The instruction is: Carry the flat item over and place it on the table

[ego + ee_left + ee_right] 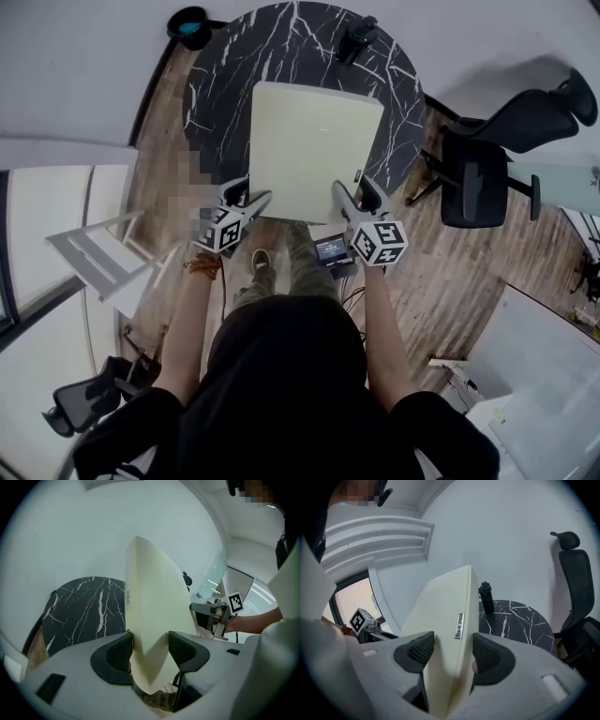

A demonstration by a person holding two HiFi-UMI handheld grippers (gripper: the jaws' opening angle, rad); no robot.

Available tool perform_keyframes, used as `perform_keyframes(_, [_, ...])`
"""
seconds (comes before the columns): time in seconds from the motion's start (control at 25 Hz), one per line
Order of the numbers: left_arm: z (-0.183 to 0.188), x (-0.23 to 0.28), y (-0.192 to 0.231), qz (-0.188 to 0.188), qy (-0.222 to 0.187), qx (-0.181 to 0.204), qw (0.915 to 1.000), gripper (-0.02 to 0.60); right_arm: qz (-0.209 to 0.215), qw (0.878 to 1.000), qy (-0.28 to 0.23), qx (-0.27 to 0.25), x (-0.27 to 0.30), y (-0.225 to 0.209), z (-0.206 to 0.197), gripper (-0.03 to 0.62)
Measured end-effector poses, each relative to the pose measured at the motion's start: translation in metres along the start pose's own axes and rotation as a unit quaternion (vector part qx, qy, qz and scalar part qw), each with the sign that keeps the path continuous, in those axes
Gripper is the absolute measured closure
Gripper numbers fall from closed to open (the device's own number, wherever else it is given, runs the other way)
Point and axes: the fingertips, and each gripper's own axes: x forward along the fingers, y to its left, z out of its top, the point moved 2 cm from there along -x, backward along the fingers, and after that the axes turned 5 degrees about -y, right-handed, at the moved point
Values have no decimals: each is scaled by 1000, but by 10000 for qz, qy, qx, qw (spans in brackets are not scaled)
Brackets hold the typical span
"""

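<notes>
A flat cream panel (309, 150) is held level above the round black marble table (225, 75), covering most of its near half. My left gripper (251, 202) is shut on the panel's near left edge, my right gripper (345, 199) on its near right edge. In the left gripper view the cream panel (150, 620) rises edge-on between the jaws of the left gripper (151, 648), with the table (79, 613) beyond. In the right gripper view the panel (445, 634) sits clamped in the right gripper (452, 652), a small metal tag on its edge.
A dark bottle (356, 39) stands at the table's far right; the bottle (486, 597) shows in the right gripper view too. A black office chair (487, 159) sits right of the table. A blue bowl-like thing (189, 24) lies on the floor at far left. White frame (94, 253) at left.
</notes>
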Motion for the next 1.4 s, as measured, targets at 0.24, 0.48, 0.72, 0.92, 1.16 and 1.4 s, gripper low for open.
perform_keyframes(0.24, [-6, 12, 6, 66, 127, -145, 9998, 337, 17, 9997, 182, 174, 11, -13, -12, 342])
perform_keyframes(0.48, [-7, 27, 13, 128, 166, -273, 9994, 337, 48, 9992, 313, 233, 24, -29, -17, 342])
perform_keyframes(0.72, [-10, 41, 18, 207, 214, -390, 9988, 337, 102, 9986, 422, 313, 34, -42, -23, 342])
perform_keyframes(0.92, [-13, 48, 21, 295, 267, -503, 9979, 336, 168, 9978, 520, 383, 42, -51, -28, 342])
perform_keyframes(1.16, [-17, 58, 26, 405, 300, -682, 9964, 336, 259, 9963, 667, 484, 54, -62, -35, 344])
perform_keyframes(1.4, [-20, 68, 32, 482, 314, -868, 9946, 334, 358, 9945, 825, 541, 65, -73, -43, 344])
